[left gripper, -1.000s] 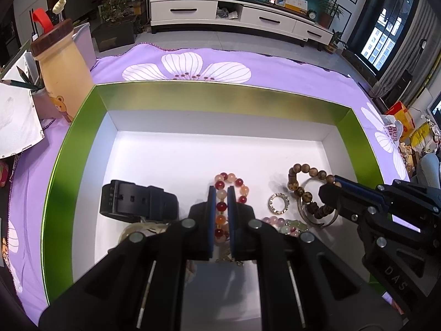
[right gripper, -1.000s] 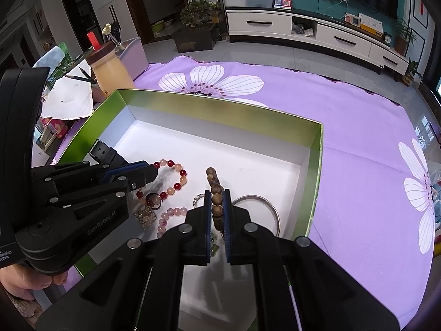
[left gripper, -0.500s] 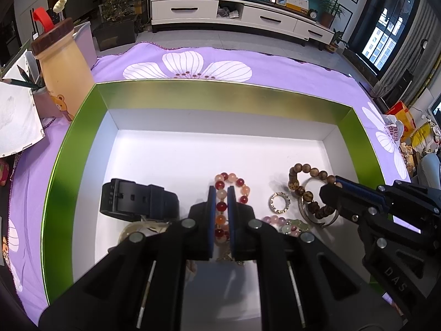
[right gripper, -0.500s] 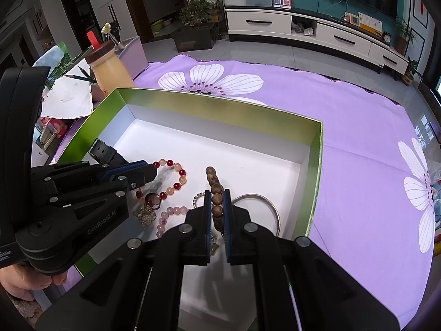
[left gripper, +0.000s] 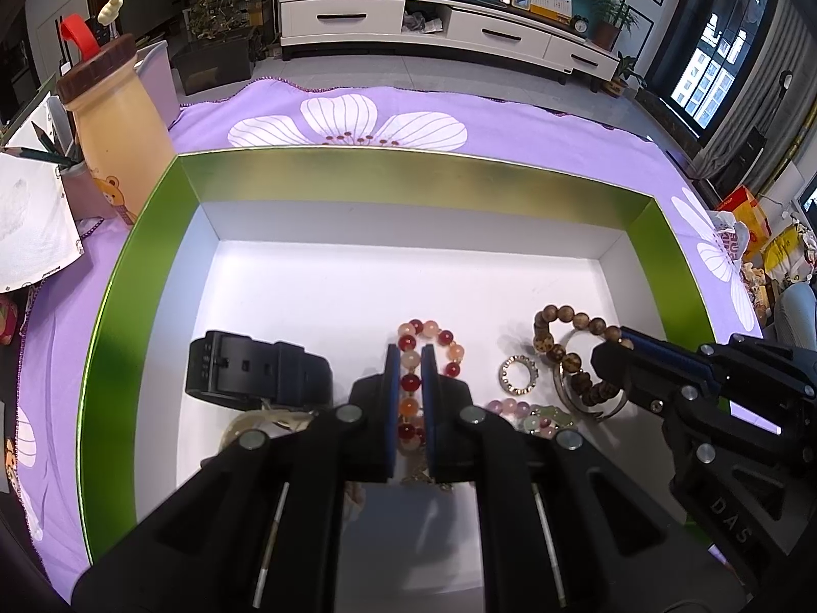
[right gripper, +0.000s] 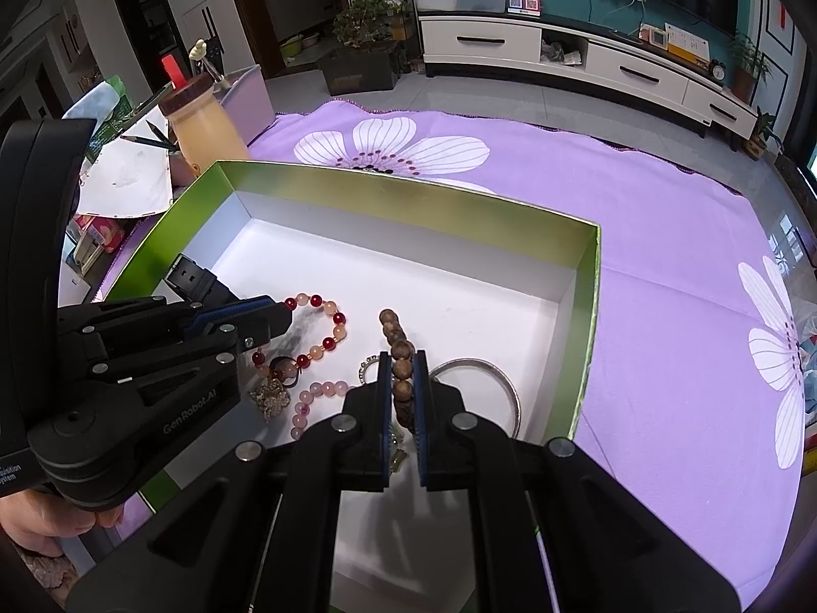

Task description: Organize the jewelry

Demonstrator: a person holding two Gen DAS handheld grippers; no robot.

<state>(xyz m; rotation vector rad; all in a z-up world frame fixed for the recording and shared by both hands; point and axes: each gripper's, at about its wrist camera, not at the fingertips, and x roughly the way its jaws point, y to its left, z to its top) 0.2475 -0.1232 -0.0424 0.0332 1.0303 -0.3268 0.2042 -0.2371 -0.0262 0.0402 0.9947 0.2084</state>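
Fingers of the left gripper pinch the red-and-peach bead bracelet, whose strand runs straight ahead along them. Black watch strap lies left of them. Right gripper fingers clamp the brown wooden bead bracelet, also lengthwise, silver bangle just right. Both pitch steeply down into the green box; each likely lifts its own strand.

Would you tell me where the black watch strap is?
In the left wrist view, the black watch strap lies in the green box, near its left wall, left of the red bead bracelet.
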